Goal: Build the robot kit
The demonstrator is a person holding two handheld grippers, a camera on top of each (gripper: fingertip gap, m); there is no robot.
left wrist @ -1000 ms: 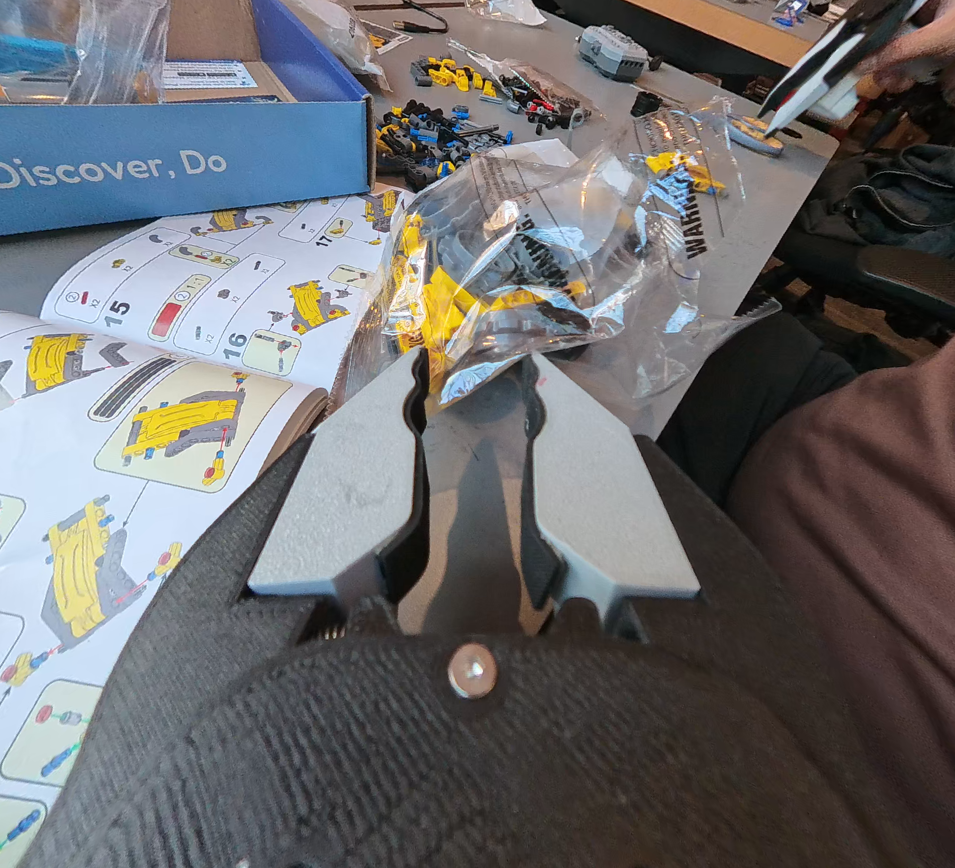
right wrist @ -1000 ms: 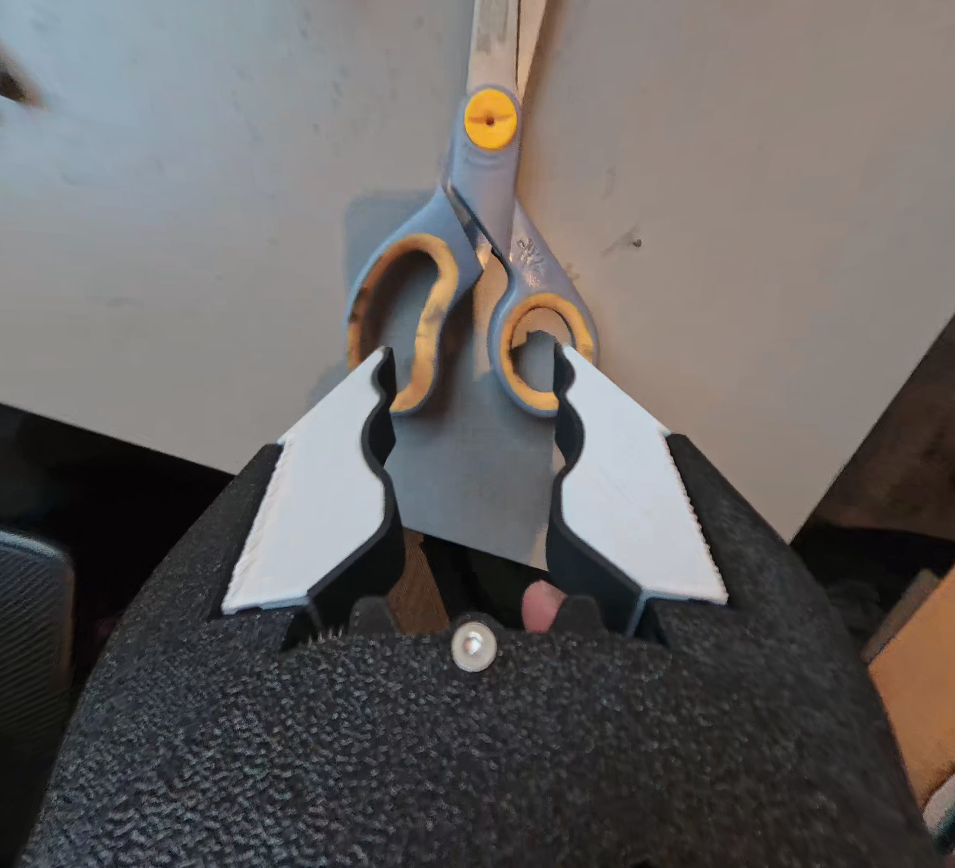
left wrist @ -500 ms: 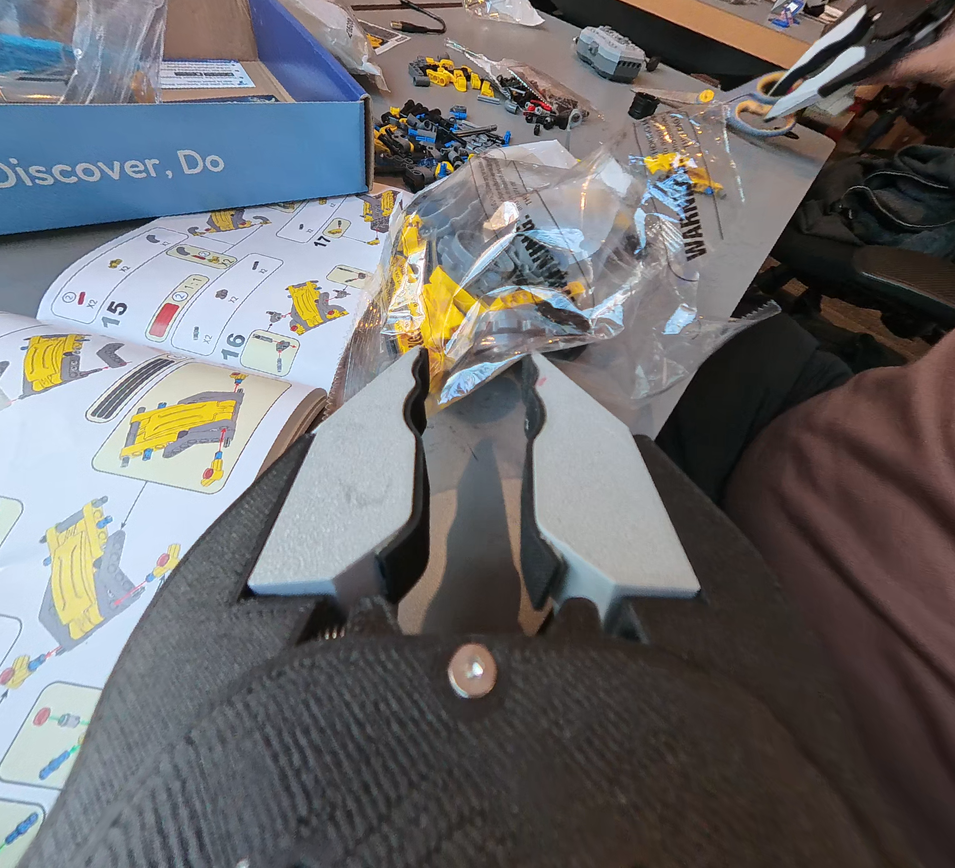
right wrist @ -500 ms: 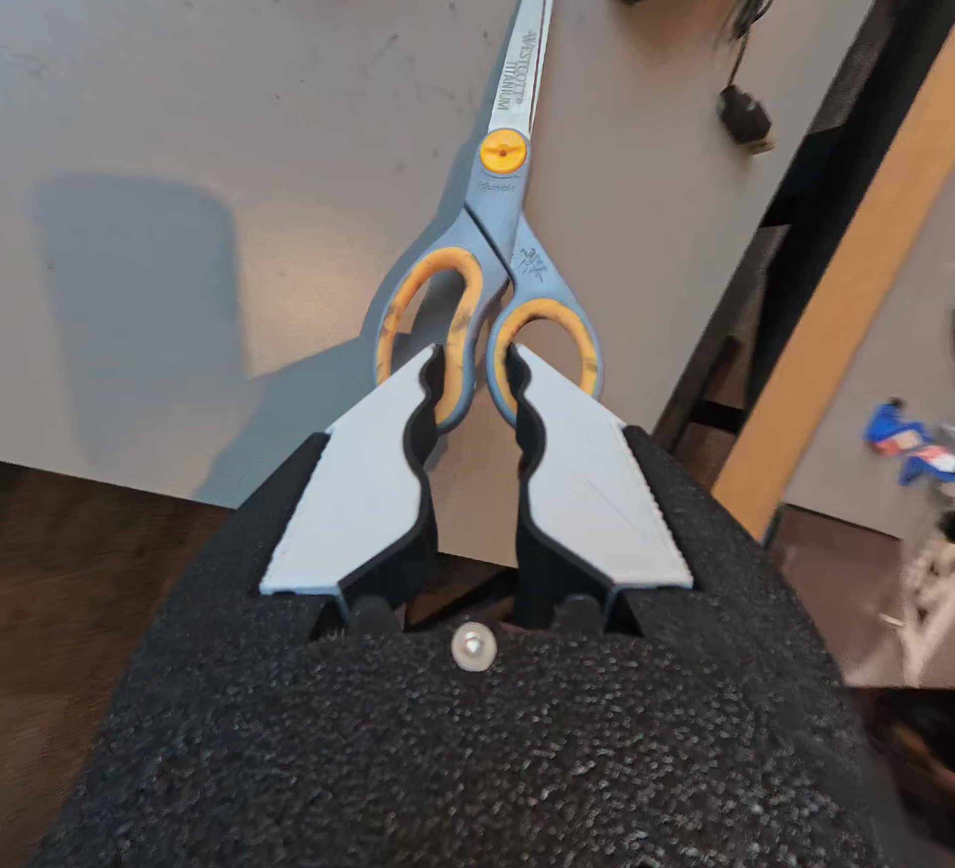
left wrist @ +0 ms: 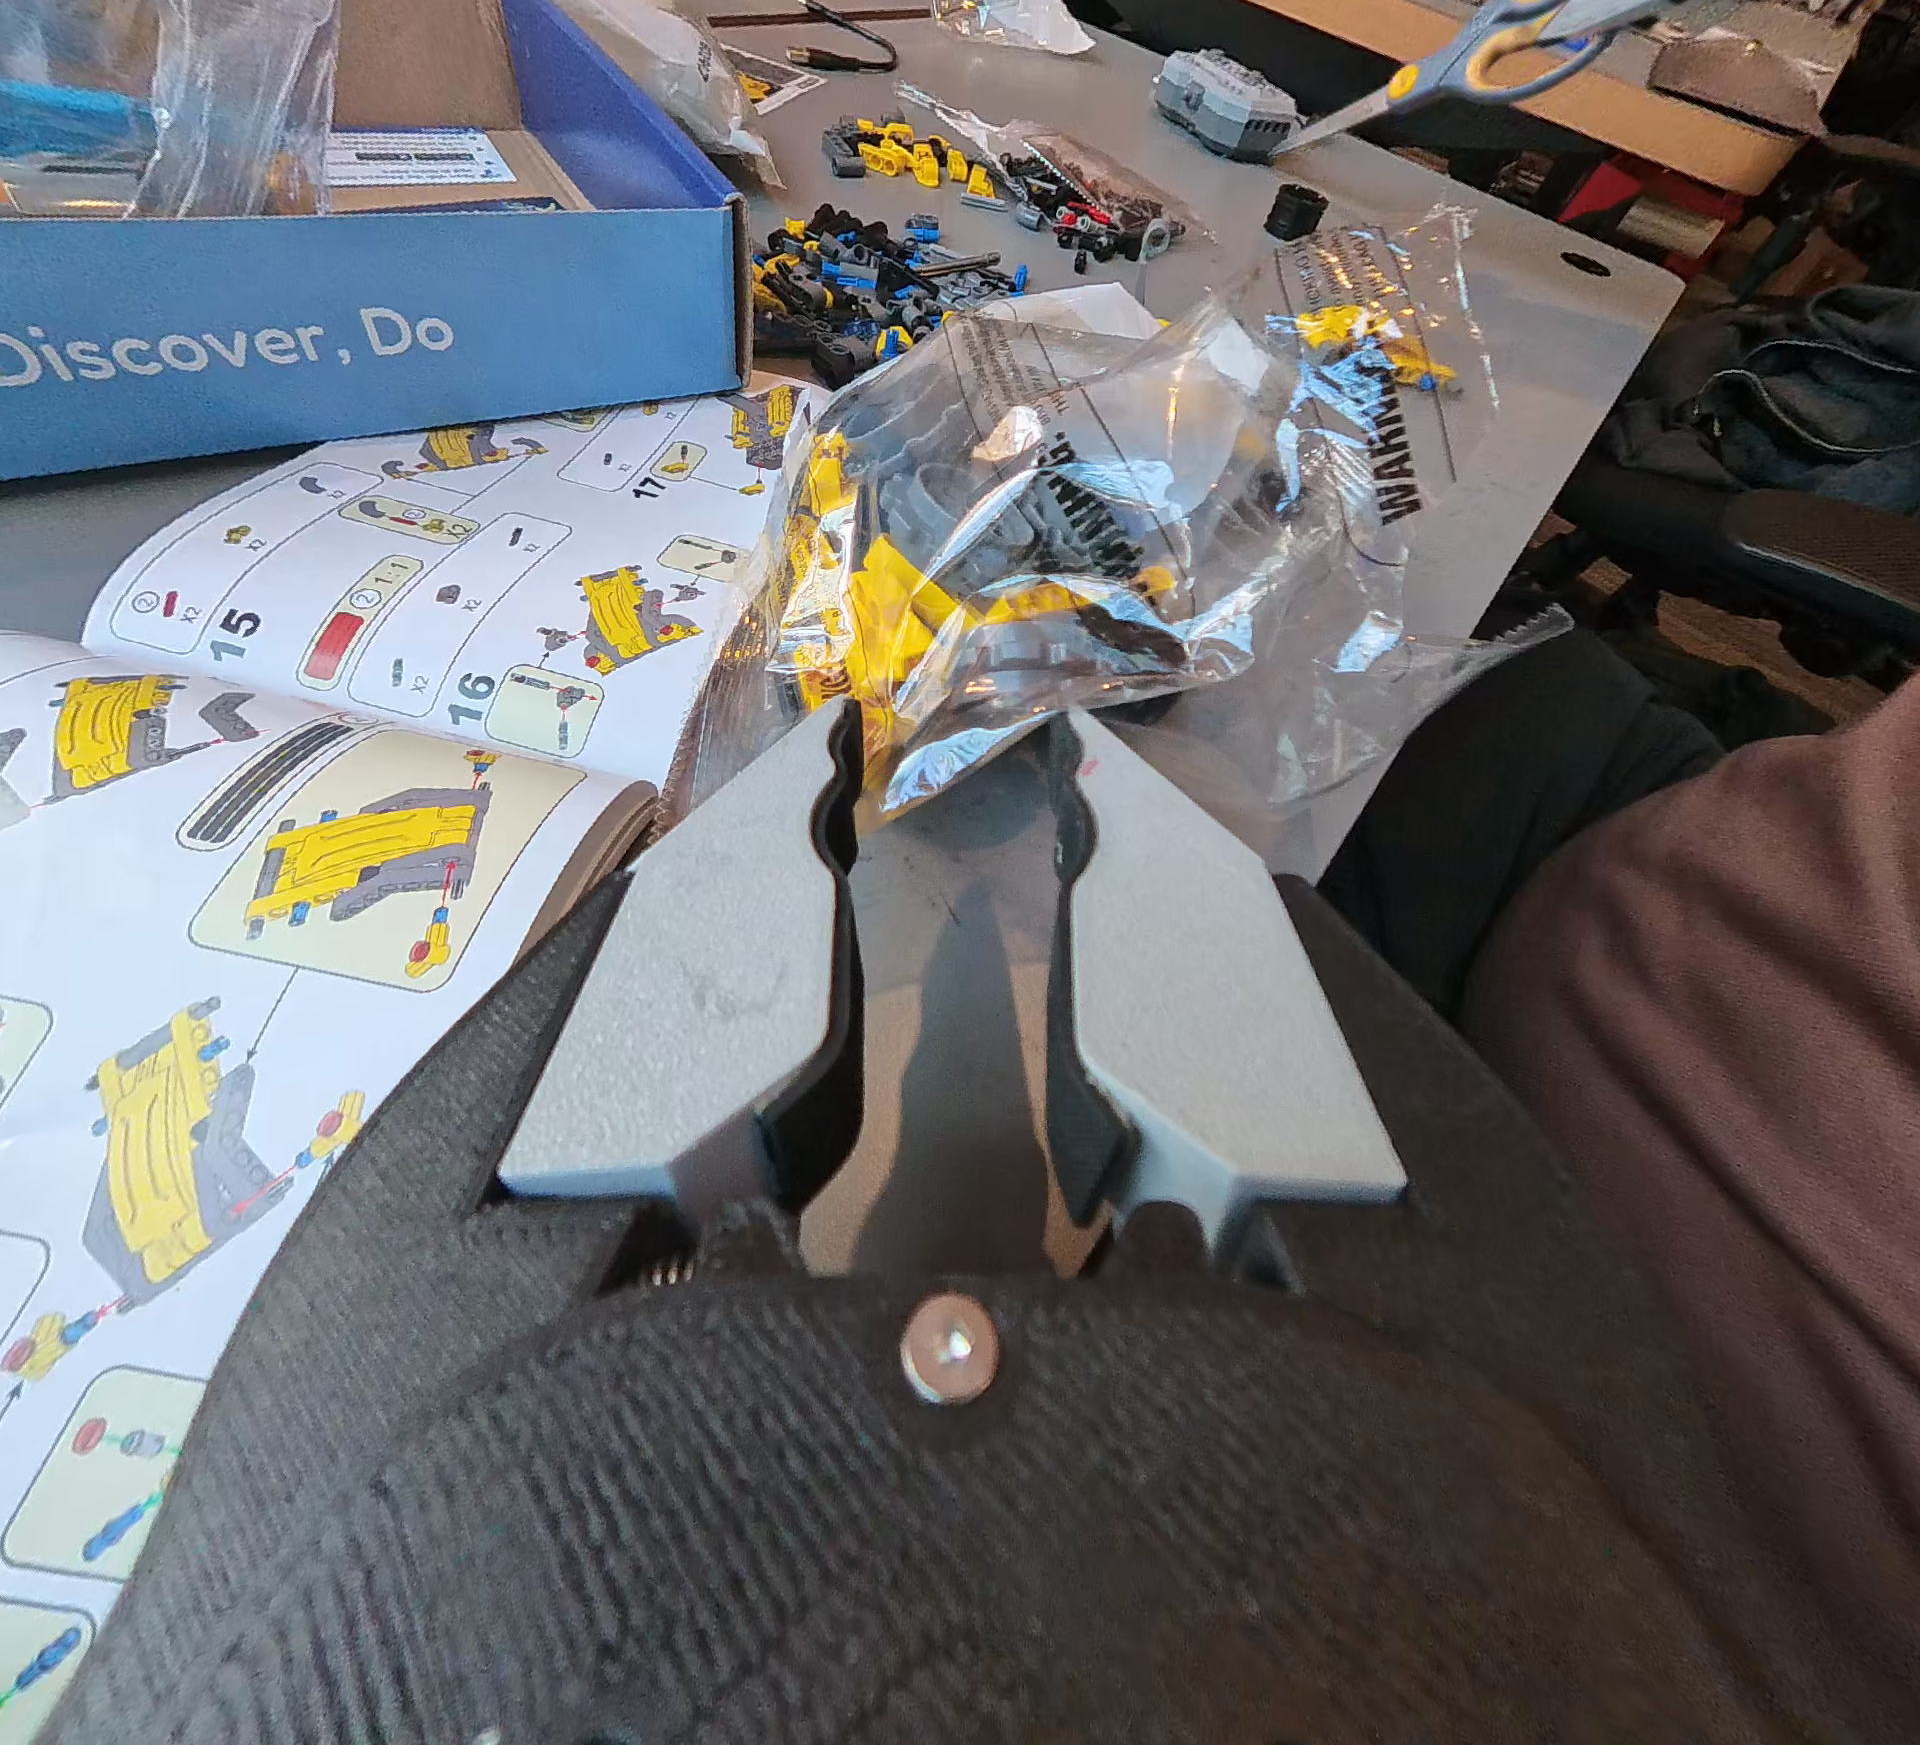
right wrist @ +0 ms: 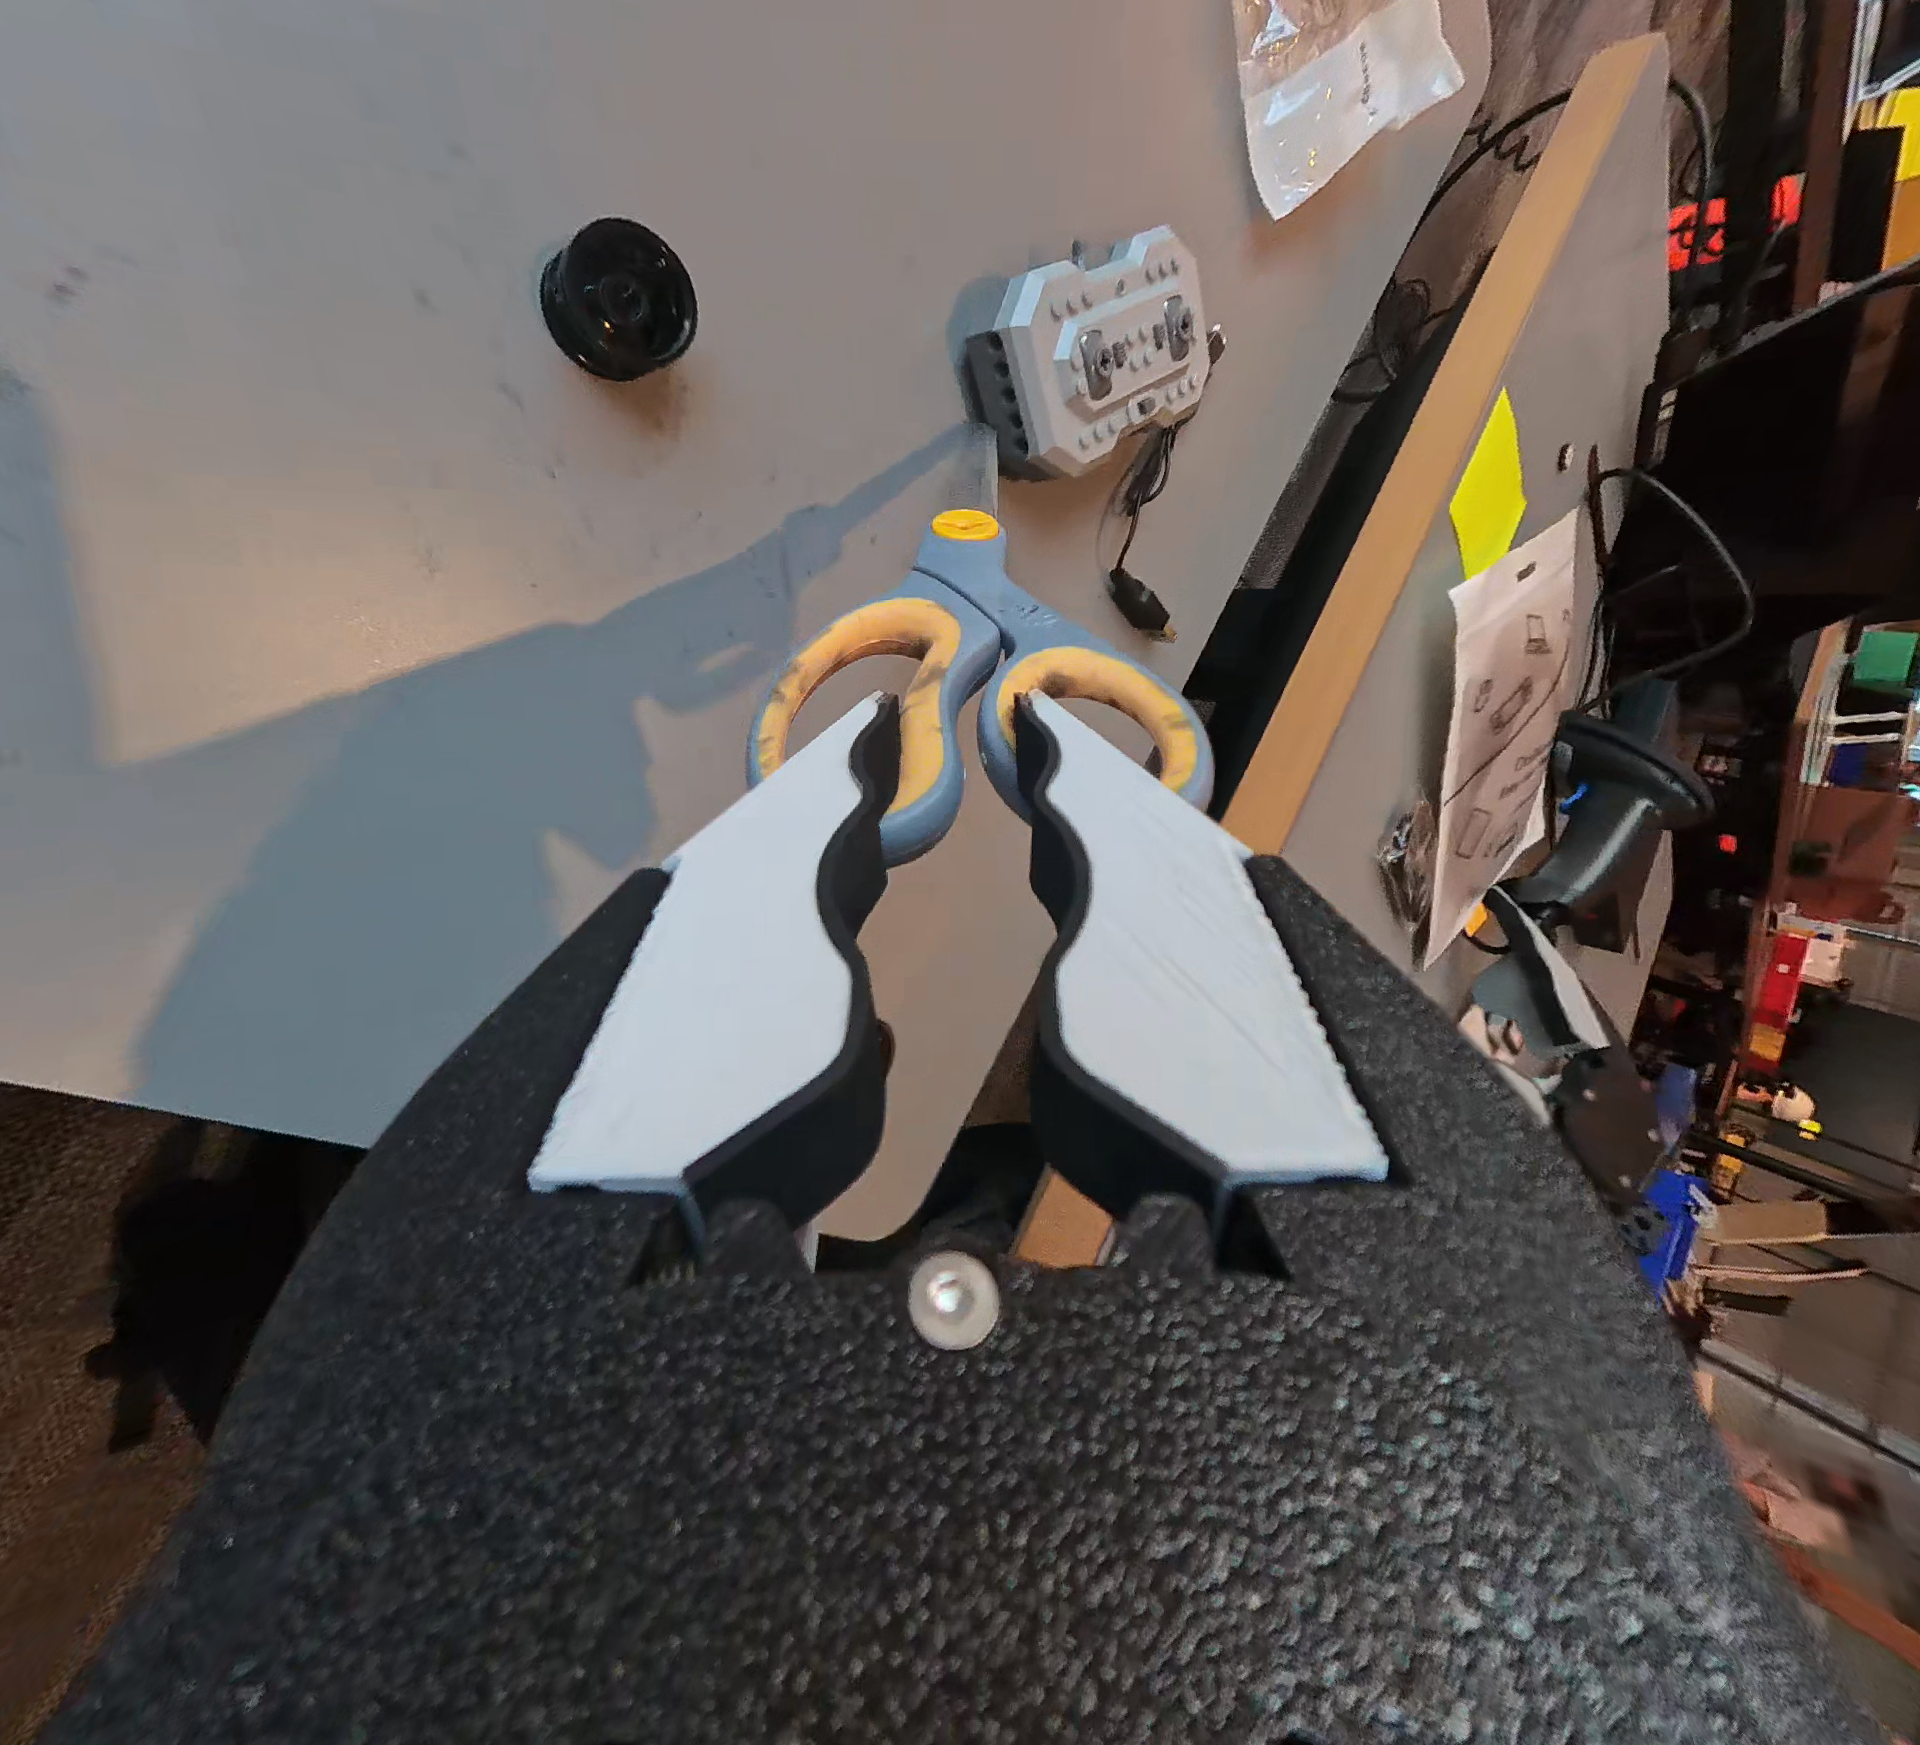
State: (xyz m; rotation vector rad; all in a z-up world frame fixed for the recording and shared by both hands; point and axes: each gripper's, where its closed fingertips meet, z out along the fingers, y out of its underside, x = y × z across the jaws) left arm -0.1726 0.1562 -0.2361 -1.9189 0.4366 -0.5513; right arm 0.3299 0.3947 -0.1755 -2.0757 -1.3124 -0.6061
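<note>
Grey table (left wrist: 1507,324) in a cluttered workshop is carrying a blue box (left wrist: 364,345), with a clear bag (left wrist: 1091,500) lying right of the box. Left gripper (left wrist: 951,739) is staying around the bag's near corner, its grip not discernible. Right gripper (right wrist: 951,703), far right of the box, is clenching the scissors (right wrist: 935,594) by their handles, now lifted off the table.

At centre frame we see our right tongs (right wrist: 948,708) closed on the scissors (right wrist: 961,646), one tip inside each orange-lined handle loop, pinching the inner handle bars between them. The blades point up toward a grey block (right wrist: 1096,365) with a cable, above centre. A black round part (right wrist: 620,298) lies upper left on the grey surface (right wrist: 312,448); a clear bag (right wrist: 1345,2) lies upper right.
</note>
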